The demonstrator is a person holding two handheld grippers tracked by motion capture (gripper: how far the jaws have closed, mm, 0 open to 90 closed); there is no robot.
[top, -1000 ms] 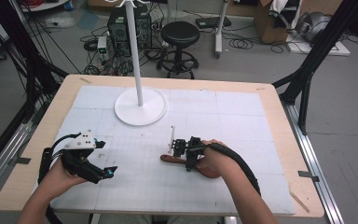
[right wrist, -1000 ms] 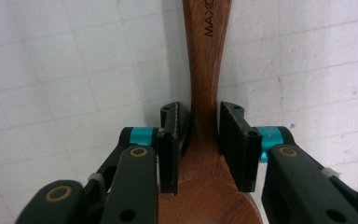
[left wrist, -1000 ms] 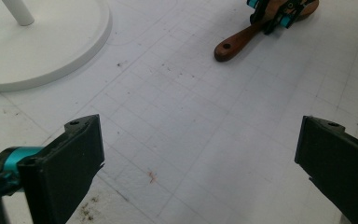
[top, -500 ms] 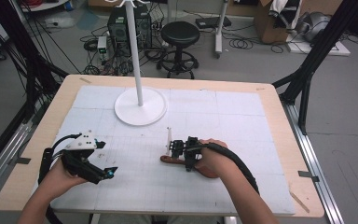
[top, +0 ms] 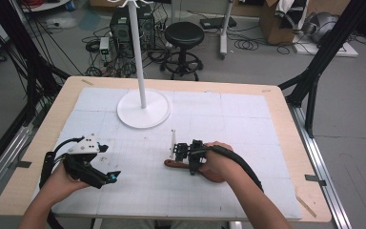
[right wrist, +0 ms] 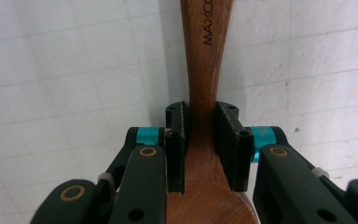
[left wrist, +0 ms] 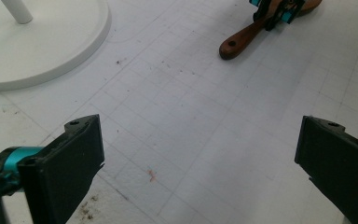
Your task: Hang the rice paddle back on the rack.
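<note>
White gridded matting (top: 248, 119) covers the table, and we read it left to right. At about eight o'clock on the mat, our left gripper (top: 106, 177) hovers with its jaws spread wide and nothing between them; in the left gripper view (left wrist: 191, 158) only bare grid lies in that gap. Up at eleven o'clock stands the white stand (top: 143, 109), its round base flat on the mat, well apart from both hands.

Near the centre, a touch toward five o'clock, lies the wooden spoon (top: 175, 163). Its long axis runs roughly nine to three, the handle end with its hanging hole pointing at nine o'clock, toward our left gripper. From the left gripper view the spoon (left wrist: 242, 39) sits at about one o'clock, well apart.

Our right gripper (top: 187, 155) is on it: in the right gripper view (right wrist: 204, 140) both jaws are closed narrow on the neck of the spoon (right wrist: 206, 56), where handle widens into bowl, handle running straight ahead to twelve o'clock.

We judge the right hand far nearer, so any lift turns on that grip near the bowl, with the long handle hanging out forward.
</note>
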